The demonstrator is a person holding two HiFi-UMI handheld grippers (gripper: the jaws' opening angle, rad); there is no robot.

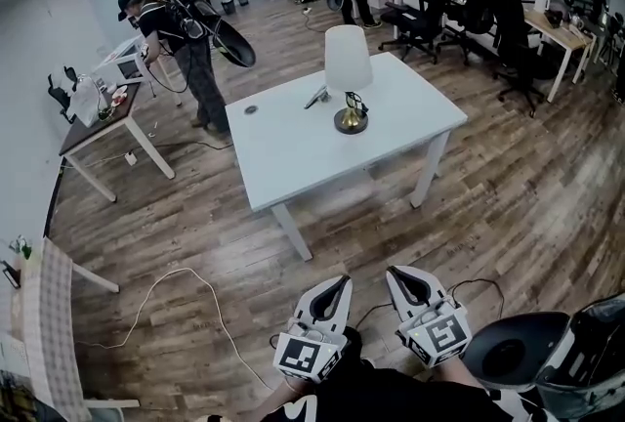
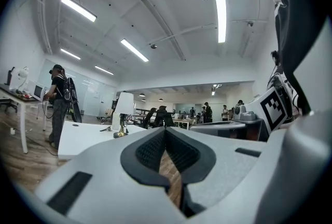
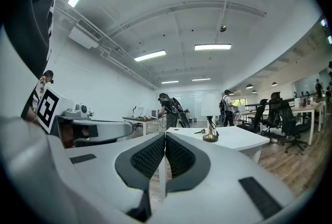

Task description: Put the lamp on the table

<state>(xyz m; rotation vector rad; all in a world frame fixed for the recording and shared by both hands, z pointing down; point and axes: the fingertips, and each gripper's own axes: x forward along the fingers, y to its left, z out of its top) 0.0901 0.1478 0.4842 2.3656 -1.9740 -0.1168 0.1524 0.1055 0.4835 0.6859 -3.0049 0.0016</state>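
Held low by the person's body, the left gripper (image 1: pixel 335 285) and right gripper (image 1: pixel 404 277) both have jaws together and empty, while farther off the lamp (image 1: pixel 348 68) stands upright mid-table (image 1: pixel 293 161), so leaving it undisturbed seems best.

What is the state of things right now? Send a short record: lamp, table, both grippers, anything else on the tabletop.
lamp: upright on the table, white shade, brass-coloured base
table: white, across the wooden floor from the person
left gripper: jaws together, nothing between them, held low near the body
right gripper: jaws together, nothing between them, beside the left one
other items on table: small grey item just left of the lamp; small dark disc near the table's left edge
task: lamp stands on the table, neither gripper touches it
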